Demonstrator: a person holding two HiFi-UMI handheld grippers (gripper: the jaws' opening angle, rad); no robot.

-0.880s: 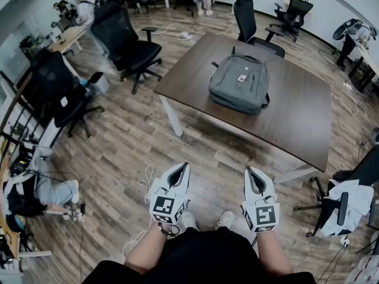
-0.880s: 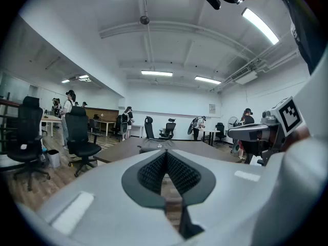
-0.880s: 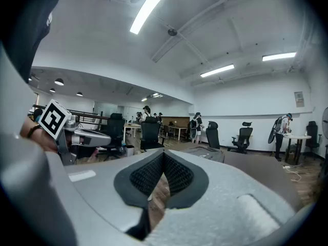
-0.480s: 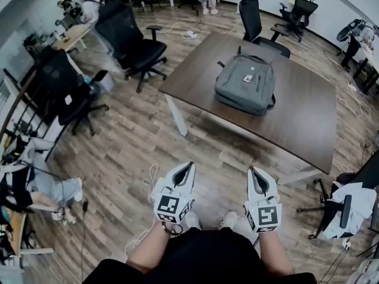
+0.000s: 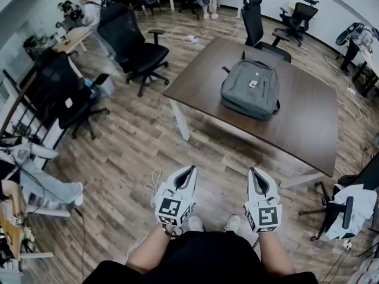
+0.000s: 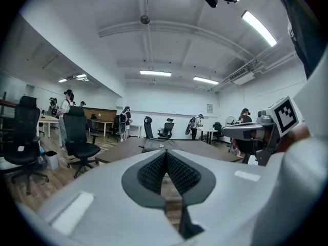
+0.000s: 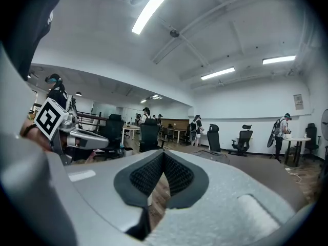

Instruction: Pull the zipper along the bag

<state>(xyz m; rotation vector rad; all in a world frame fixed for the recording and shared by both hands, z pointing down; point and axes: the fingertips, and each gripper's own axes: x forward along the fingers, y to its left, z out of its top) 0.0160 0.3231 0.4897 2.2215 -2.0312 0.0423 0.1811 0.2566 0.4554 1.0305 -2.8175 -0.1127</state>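
A grey backpack [image 5: 250, 89] lies flat on the dark wooden table [image 5: 296, 126], well ahead of me. In the left gripper view the backpack [image 6: 154, 145] is a low grey shape on the far tabletop. I cannot make out its zipper from this distance. My left gripper [image 5: 191, 168] and right gripper [image 5: 252, 170] are held side by side close to my body, over the floor and short of the table. Both are shut, tips touching, with nothing between them. The same shows along the jaws of the left gripper [image 6: 165, 151] and the right gripper [image 7: 163, 152].
Black office chairs stand left of the table [image 5: 133, 46] and behind it [image 5: 256, 19]. Another chair with clothing over it [image 5: 349, 203] is at the right. People are at desks at the far left [image 5: 89, 5]. A white cable [image 5: 153, 179] lies on the wood floor.
The head view has shifted: the table and backpack sit slightly further right and higher in the picture. Both grippers stay shut in the same place before my body.
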